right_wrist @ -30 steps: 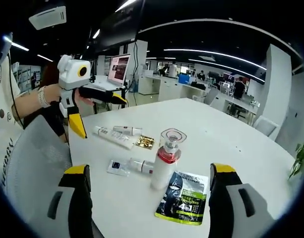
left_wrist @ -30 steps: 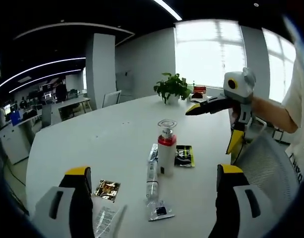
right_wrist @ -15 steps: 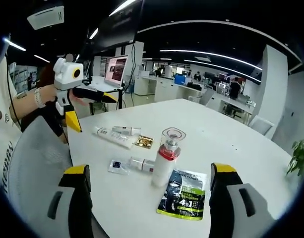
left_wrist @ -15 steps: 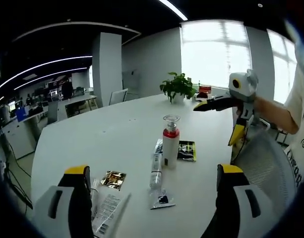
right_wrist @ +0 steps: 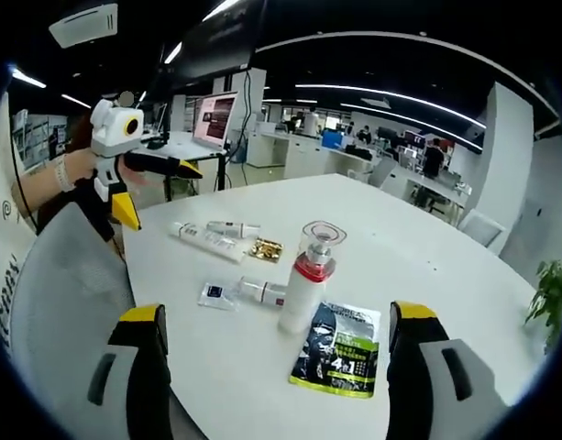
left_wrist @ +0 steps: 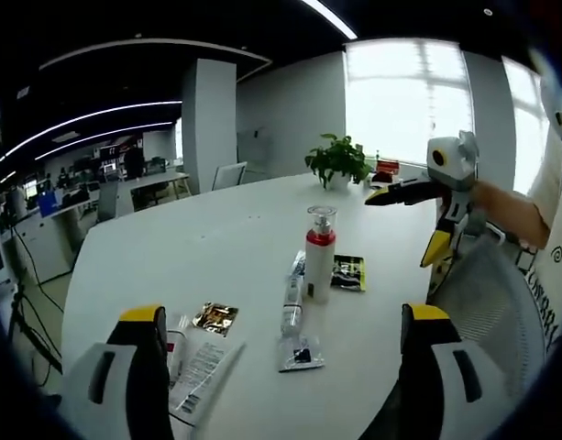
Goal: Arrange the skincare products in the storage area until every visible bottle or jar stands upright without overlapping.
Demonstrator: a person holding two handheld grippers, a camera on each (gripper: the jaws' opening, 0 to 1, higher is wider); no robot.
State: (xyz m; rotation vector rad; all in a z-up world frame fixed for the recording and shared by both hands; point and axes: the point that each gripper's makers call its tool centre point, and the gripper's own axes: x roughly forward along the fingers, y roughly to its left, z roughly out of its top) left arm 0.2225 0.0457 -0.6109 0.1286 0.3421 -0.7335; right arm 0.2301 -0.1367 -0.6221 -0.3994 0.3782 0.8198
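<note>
A white bottle (left_wrist: 319, 266) with a red collar and clear cap stands upright mid-table, also in the right gripper view (right_wrist: 306, 280). Beside it lie a clear small tube (left_wrist: 291, 307) (right_wrist: 262, 291), a small sachet (left_wrist: 300, 353) (right_wrist: 214, 294) and a black-green sachet (left_wrist: 348, 272) (right_wrist: 340, 348). A gold sachet (left_wrist: 215, 318) (right_wrist: 266, 248), a long white tube (left_wrist: 200, 371) (right_wrist: 207, 240) and a small bottle (right_wrist: 233, 228) lie further along. My left gripper (left_wrist: 284, 313) (right_wrist: 191, 169) is open and empty, off the table edge. My right gripper (right_wrist: 277, 312) (left_wrist: 380, 194) is open, also holding nothing.
The round white table (left_wrist: 216, 238) carries a potted plant (left_wrist: 338, 160) at its far side. A grey mesh chair (left_wrist: 496, 302) (right_wrist: 60, 293) stands at the table's edge between the two grippers. Desks, screens and people fill the office behind.
Both views have shifted a little as the hands moved; the products look slightly farther off. Nothing on the table has moved, and both grippers stay open.
</note>
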